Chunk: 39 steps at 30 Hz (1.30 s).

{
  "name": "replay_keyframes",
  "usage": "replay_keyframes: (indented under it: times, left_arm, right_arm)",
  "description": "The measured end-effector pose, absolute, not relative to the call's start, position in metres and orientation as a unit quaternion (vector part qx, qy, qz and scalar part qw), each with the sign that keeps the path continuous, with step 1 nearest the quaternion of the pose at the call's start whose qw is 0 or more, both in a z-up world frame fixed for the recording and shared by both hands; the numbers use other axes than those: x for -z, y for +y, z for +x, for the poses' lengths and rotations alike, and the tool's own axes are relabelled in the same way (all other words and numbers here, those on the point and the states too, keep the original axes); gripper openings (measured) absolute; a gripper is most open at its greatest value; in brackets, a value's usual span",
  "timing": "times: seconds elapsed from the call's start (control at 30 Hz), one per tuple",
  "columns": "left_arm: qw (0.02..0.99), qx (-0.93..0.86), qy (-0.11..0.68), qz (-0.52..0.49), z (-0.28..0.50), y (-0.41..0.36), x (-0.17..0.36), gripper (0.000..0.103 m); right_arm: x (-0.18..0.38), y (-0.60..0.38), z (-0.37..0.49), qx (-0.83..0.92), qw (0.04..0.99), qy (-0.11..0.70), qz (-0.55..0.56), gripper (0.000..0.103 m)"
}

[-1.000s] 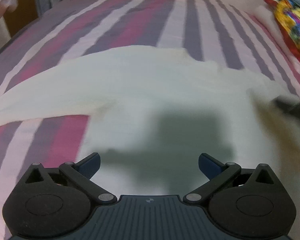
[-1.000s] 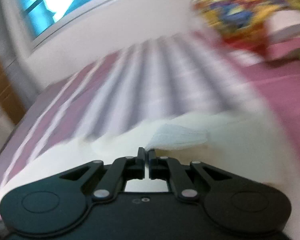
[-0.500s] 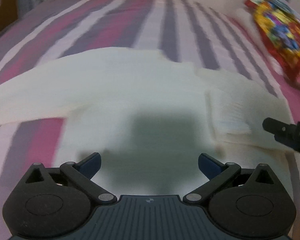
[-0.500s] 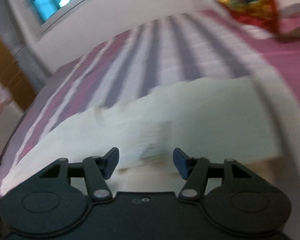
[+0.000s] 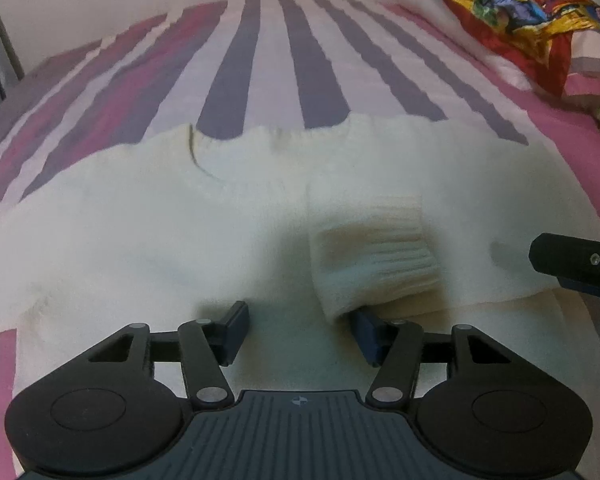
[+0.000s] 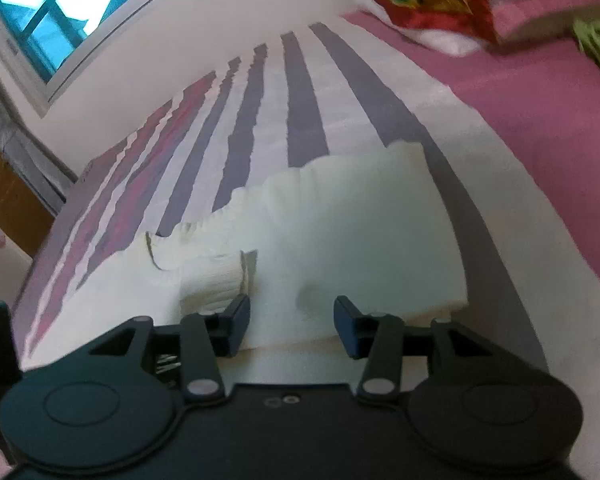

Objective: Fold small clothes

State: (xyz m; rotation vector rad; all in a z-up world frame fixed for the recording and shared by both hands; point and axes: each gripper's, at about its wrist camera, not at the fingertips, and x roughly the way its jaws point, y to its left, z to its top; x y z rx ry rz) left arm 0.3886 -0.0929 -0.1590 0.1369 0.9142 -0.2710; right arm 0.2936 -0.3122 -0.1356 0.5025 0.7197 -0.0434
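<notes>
A cream knitted sweater [image 5: 148, 240] lies flat on a striped bed. Its right sleeve is folded in across the body, and the ribbed cuff [image 5: 380, 256] lies near the middle. My left gripper [image 5: 300, 328] is open and empty, low over the sweater's body, with the cuff just ahead of its right finger. My right gripper [image 6: 292, 324] is open and empty over the folded sleeve [image 6: 360, 248]. The cuff [image 6: 212, 280] lies ahead of its left finger. The tip of the right gripper shows at the right edge of the left wrist view [image 5: 572, 264].
The bed sheet [image 5: 260, 60] has purple, pink and white stripes. A colourful red and yellow quilt [image 5: 512, 12] and white pillows lie at the far right. A window [image 6: 48, 4] and a wooden cabinet [image 6: 4, 184] stand at the left.
My right gripper carried the sleeve cuff across the sweater's body, opened and let it go. The left gripper moved forward and lower over the sweater, staying open.
</notes>
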Motion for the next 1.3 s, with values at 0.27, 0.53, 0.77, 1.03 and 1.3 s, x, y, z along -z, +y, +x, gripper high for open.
replay_keyframes:
  times: [0.27, 0.53, 0.77, 1.03, 1.3]
  left_arm:
    - [0.893, 0.143, 0.427, 0.014, 0.387, -0.082, 0.159, 0.057]
    - [0.904, 0.124, 0.409, -0.004, 0.400, -0.087, 0.166, 0.041]
    - [0.909, 0.089, 0.396, -0.095, 0.405, -0.057, 0.161, 0.003]
    - [0.918, 0.056, 0.361, -0.156, 0.393, 0.003, 0.148, 0.003]
    - [0.925, 0.016, 0.362, -0.117, 0.402, 0.054, 0.170, 0.003]
  right_arm:
    - [0.139, -0.317, 0.286, 0.017, 0.904, 0.342, 0.257, 0.052]
    - [0.148, -0.318, 0.288, 0.022, 0.902, 0.347, 0.257, 0.054]
    - [0.144, -0.315, 0.289, 0.039, 0.911, 0.343, 0.226, 0.054]
    - [0.139, -0.301, 0.305, 0.045, 0.918, 0.341, 0.198, 0.054]
    - [0.153, -0.272, 0.333, 0.040, 0.917, 0.364, 0.157, 0.054]
